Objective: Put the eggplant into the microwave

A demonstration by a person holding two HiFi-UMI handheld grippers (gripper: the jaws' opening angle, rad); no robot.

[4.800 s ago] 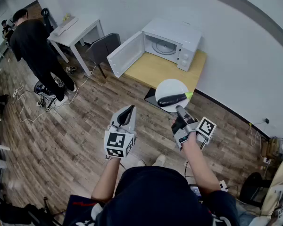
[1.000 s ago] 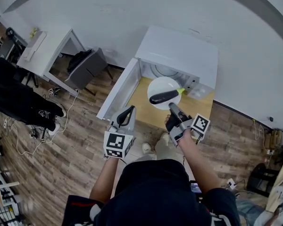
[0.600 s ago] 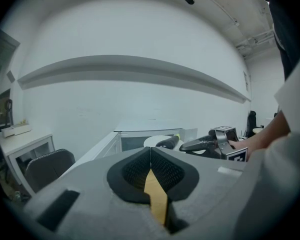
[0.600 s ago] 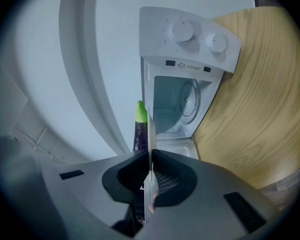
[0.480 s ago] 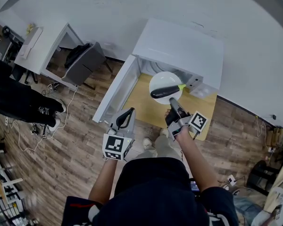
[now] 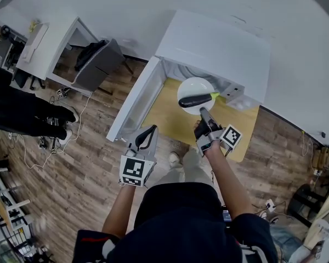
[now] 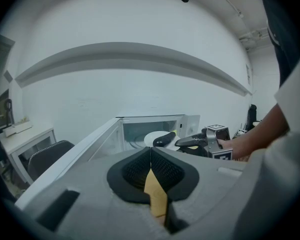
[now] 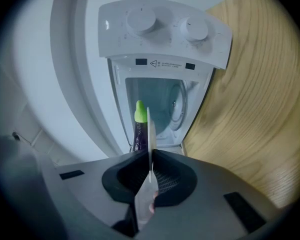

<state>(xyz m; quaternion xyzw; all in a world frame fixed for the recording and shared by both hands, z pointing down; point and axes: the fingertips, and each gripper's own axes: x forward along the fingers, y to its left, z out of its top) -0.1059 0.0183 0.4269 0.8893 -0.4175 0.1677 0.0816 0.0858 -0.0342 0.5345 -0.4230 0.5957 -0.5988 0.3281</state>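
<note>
A dark purple eggplant point(image 6: 196, 99) with a green stem lies on a white plate point(image 6: 196, 86). My right gripper point(image 6: 203, 112) is shut on the plate's near rim and holds it level at the mouth of the open white microwave point(image 6: 214, 43). In the right gripper view the plate point(image 8: 149, 134) shows edge-on between the jaws, with the eggplant point(image 8: 139, 129) beside it and the cavity point(image 8: 162, 109) straight ahead. My left gripper point(image 6: 148, 130) hangs lower left, shut and empty, near the open door point(image 6: 137, 100). Its own view shows its jaws point(image 7: 150, 154) and, beyond them, the eggplant point(image 7: 163, 139).
The microwave stands on a low wooden table point(image 6: 170, 116). Its door swings out to the left. A white desk point(image 6: 60, 43) and a grey chair point(image 6: 98, 64) stand at the upper left. A person in dark clothes point(image 6: 16, 108) and floor cables are at far left.
The plate with the eggplant has moved forward and down to the microwave's opening, carried by my right gripper. My left gripper has sunk a little. Both jaws stay as they were.
</note>
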